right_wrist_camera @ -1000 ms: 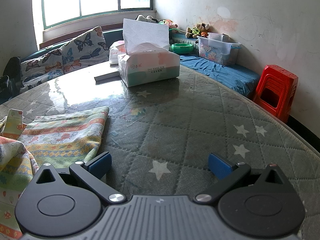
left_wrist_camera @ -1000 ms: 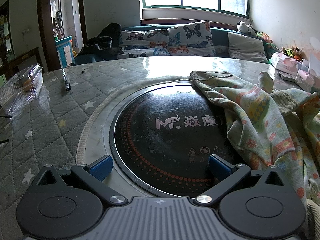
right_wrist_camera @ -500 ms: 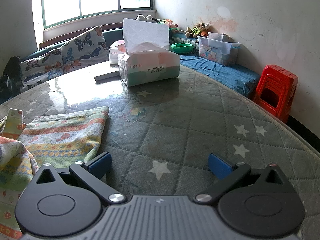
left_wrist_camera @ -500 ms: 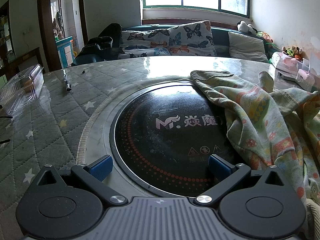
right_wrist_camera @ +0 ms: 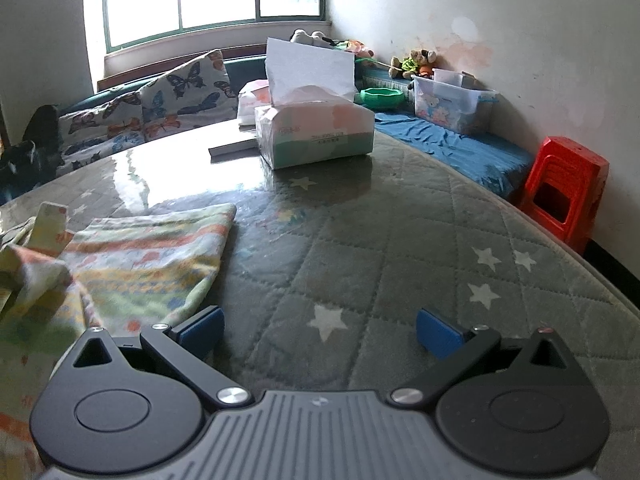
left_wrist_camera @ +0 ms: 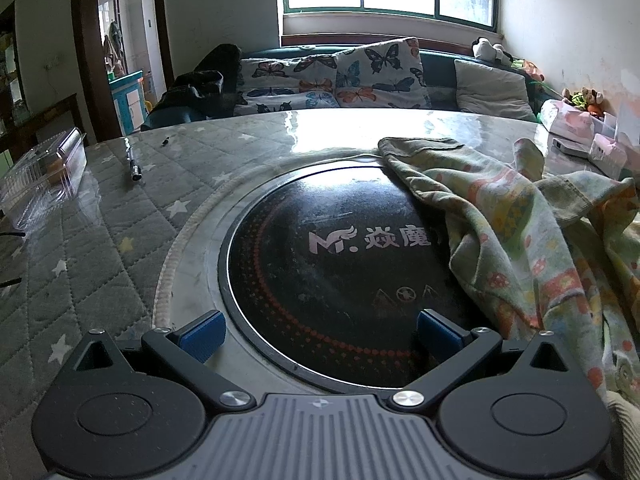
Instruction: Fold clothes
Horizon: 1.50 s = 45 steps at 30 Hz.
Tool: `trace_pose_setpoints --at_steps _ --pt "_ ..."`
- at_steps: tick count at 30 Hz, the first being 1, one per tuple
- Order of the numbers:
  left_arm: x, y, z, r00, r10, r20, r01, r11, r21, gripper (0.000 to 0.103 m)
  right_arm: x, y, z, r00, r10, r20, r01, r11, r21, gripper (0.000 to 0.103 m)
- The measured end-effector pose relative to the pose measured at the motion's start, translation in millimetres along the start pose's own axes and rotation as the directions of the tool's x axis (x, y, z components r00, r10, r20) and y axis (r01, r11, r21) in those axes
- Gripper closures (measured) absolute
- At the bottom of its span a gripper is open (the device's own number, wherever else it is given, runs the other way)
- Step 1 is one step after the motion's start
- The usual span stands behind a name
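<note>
Grey quilted cloth with white stars covers the round table [left_wrist_camera: 100, 248], and a black glass cooktop [left_wrist_camera: 328, 264] is set into its middle. Behind, butterfly cushions [left_wrist_camera: 340, 76] line a bench under the window.

My left gripper [left_wrist_camera: 318, 330] hangs over the cooktop's near edge, jaws spread wide, nothing between them. The garment [left_wrist_camera: 520, 236] lies at its 2 o'clock, a crumpled pale-green knit with orange, yellow and red print bands, one hem draped over the cooktop's rim.

My right gripper [right_wrist_camera: 320, 330] is likewise wide apart and empty, over bare cloth. From here the garment [right_wrist_camera: 152, 256] sits at 10 o'clock, one part spread flat, the rest bunched. A tissue box [right_wrist_camera: 316, 132] stands at 12 o'clock, well apart.
</note>
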State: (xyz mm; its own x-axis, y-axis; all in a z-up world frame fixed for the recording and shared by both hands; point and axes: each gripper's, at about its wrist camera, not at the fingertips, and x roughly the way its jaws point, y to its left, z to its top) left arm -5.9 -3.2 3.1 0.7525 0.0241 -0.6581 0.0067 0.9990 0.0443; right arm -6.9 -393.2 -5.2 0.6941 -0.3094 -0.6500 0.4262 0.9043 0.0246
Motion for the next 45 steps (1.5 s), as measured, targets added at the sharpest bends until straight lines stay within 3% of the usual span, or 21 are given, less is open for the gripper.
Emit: trace_pose_setpoints --at_steps 9,18,30,45 --pt "-15.5 -5.2 -5.2 0.999 0.036 -0.006 -0.036 0.999 0.017 0.000 -33.1 7.3 -14.8 0.999 0.034 0.012 -0.032 0.995 -0.099 0.000" --pt "-35.0 -6.1 -9.7 0.998 0.056 -0.012 -0.055 0.998 0.010 0.000 -70.5 23.0 -38.4 0.993 0.118 -0.006 -0.117 0.976 -0.185 0.000" --pt "-57.3 -6.9 -22.9 0.996 0.071 -0.047 -0.073 0.996 -0.041 0.000 -94.4 32.2 -64.7 0.982 0.181 -0.054 -0.188 0.962 -0.199 0.000" --pt "-72.8 -21.8 -37.5 0.996 0.063 -0.064 -0.062 0.998 0.003 0.000 -108.0 32.6 -79.1 0.978 0.193 -0.074 -0.205 0.955 -0.214 0.000"
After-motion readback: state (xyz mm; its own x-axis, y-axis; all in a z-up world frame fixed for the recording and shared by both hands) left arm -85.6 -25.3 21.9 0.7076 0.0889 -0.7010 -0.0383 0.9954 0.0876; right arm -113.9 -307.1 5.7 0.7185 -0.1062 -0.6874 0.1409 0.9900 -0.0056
